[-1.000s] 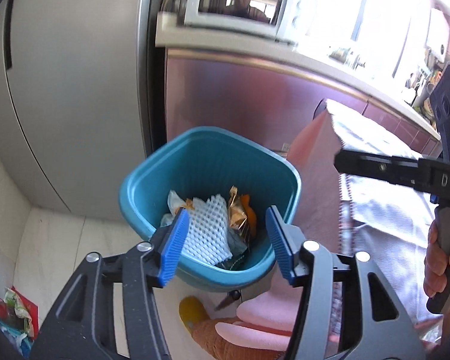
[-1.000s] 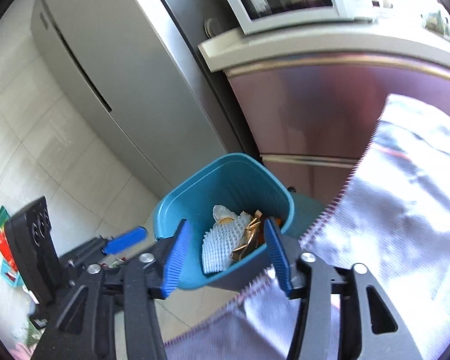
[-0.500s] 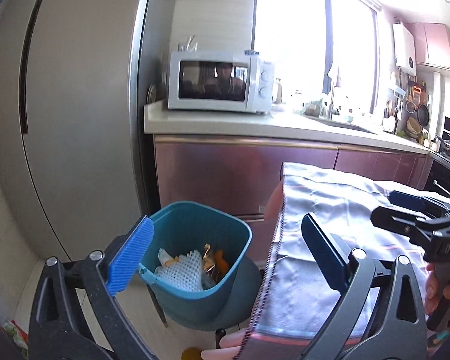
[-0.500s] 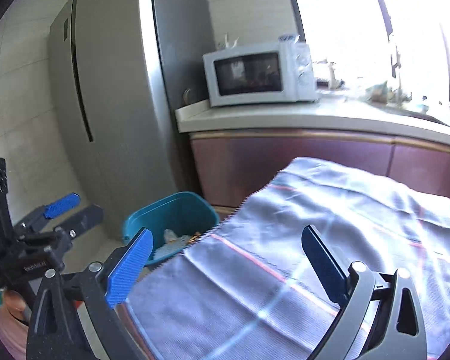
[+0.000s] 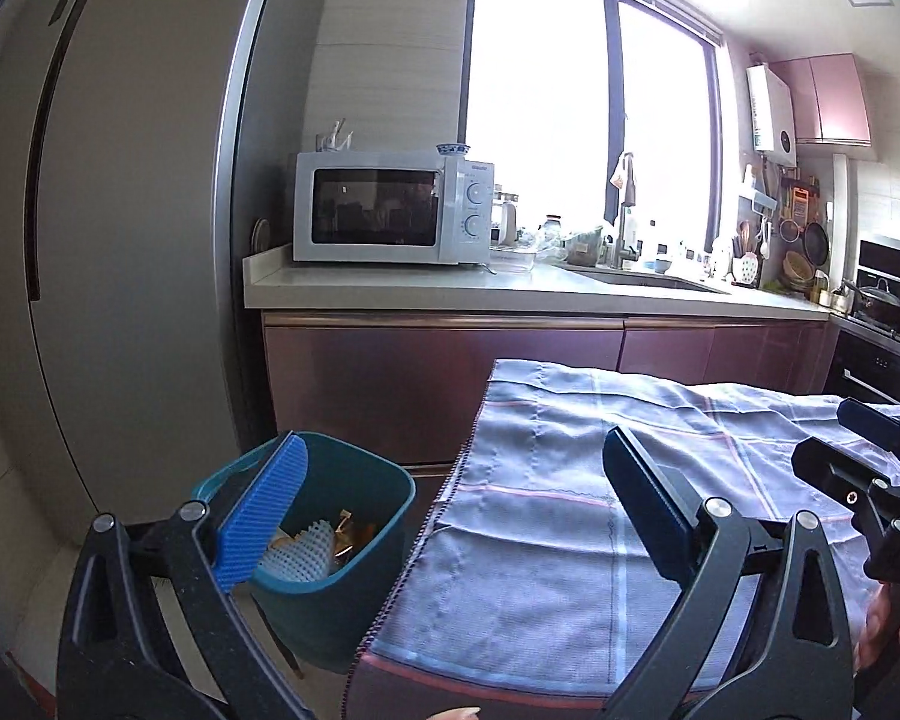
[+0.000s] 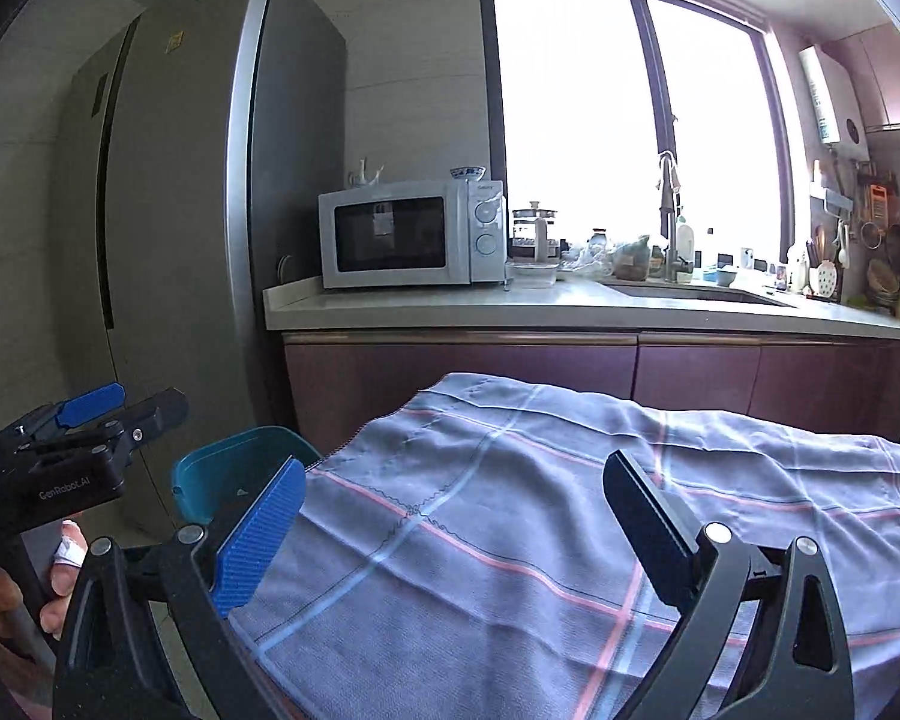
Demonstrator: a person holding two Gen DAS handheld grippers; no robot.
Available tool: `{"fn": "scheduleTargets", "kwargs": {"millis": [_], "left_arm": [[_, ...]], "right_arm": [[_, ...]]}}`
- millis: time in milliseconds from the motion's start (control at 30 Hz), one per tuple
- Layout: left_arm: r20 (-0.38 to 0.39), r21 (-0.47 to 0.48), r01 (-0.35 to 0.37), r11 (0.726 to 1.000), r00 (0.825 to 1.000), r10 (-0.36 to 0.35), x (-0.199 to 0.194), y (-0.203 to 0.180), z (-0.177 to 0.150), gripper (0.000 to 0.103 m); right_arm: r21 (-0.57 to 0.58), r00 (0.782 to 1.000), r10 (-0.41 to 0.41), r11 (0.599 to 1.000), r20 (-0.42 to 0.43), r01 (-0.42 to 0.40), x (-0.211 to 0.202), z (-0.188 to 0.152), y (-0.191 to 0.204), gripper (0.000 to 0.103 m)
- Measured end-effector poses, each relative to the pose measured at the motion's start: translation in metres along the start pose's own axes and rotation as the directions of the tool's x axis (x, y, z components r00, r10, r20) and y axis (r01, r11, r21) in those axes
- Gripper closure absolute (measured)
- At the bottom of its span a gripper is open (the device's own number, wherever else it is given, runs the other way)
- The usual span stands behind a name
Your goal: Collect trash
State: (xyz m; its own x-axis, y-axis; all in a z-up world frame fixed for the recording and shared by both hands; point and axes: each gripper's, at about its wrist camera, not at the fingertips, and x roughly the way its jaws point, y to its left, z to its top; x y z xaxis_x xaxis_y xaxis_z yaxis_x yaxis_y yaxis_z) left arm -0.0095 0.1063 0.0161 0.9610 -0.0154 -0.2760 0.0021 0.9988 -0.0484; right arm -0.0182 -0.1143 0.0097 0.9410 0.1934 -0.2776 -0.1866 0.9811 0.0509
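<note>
Left gripper point(image 5: 450, 510) wide open, nothing between the blue pads, only air above the edge of the cloth. Jaws just been opening, now standing at the widest. Right gripper point(image 6: 450, 516) the same: spread fully, having just opened too, empty, hanging over the cloth without touching it.

Teal trash bin point(image 5: 330, 564) on the floor, just beside the left edge of the cloth-covered table, below the counter cabinets. Inside the bin: a white foam net point(image 5: 297, 558) and some orange and gold wrappers point(image 5: 351, 537), all lying loose at the bottom. In the right wrist view only the bin's rim point(image 6: 234, 462) visible, behind the left finger of the right gripper.

Grey checked cloth point(image 5: 570, 540) with pink and blue lines, draped over the table, wrinkled, bare on the part in view.

Behind: white microwave point(image 5: 390, 210) on the pale counter point(image 5: 426, 288), tall grey fridge point(image 5: 126, 240) to the left of it, bright window point(image 5: 588, 120) above the sink area.

Person's hand point(image 6: 60, 564) on the left gripper's handle, one finger with what looks like a white bandage, though blurred.
</note>
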Motion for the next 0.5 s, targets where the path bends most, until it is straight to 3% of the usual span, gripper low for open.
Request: {"fn": "scheduleTargets", "kwargs": {"millis": [500], "left_arm": [[0.062,0.046,0.003,0.999,0.998,-0.006,-0.023,-0.038,-0.007,0.006]], "right_arm": [[0.061,0.992,-0.123,0.991,0.029,0.121,-0.038,-0.011,-0.037,0.007]]}}
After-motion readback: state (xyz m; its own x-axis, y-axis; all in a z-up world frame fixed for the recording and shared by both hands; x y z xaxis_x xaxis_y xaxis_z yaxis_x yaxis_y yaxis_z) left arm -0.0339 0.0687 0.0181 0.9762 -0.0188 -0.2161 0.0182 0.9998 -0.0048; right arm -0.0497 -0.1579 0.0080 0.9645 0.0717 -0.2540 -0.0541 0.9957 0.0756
